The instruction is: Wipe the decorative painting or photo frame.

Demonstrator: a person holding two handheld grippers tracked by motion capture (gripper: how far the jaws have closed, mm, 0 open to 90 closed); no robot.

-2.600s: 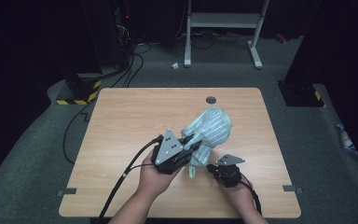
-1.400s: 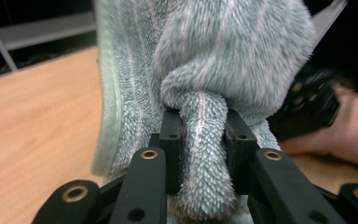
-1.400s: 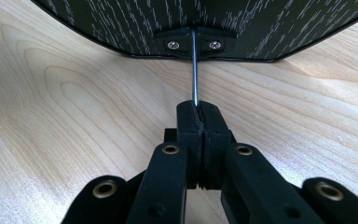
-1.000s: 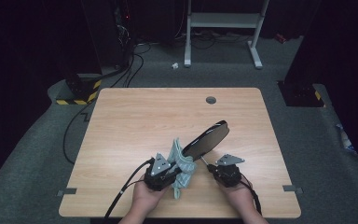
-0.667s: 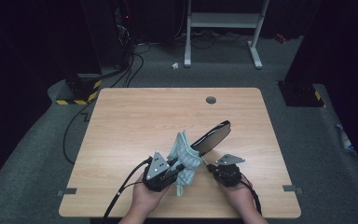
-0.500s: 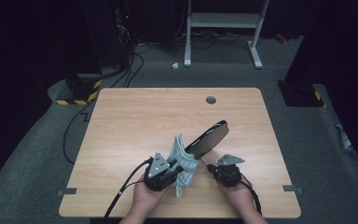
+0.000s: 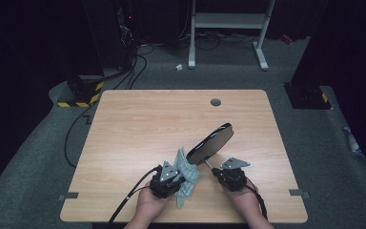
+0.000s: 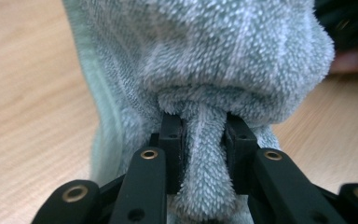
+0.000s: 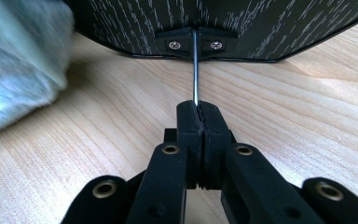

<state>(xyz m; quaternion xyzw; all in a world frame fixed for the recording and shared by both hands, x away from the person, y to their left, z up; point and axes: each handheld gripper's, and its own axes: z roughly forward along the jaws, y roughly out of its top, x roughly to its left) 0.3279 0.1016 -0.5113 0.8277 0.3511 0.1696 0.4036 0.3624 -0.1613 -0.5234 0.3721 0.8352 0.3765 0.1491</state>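
Note:
A pale green terry towel (image 7: pixel 187 172) is bunched near the table's front edge, and my left gripper (image 7: pixel 177 175) is shut on a fold of it. In the left gripper view the towel (image 8: pixel 205 60) bulges over the jaws, with a strip pinched in my left gripper (image 8: pixel 204 140). A black oval paddle (image 7: pixel 212 142) tilts up off the table on a thin metal rod (image 9: pixel 196 70). My right gripper (image 9: pixel 200 116) is shut on that rod, just below the paddle's dark underside (image 9: pixel 223 18). In the high view my right gripper (image 7: pixel 217 172) sits just right of the towel.
The wooden table (image 7: pixel 138 124) has a round cable hole (image 7: pixel 215 102) at its far edge. A black cable (image 7: pixel 132 194) trails from the left gripper over the front edge. A yellow-and-black striped block (image 7: pixel 83 90) and a white stand (image 7: pixel 226 21) are on the floor beyond.
The towel lay over the paddle 2.6 s ago; my left gripper has since pulled it off toward the front edge. Over the last second both grippers barely shift.

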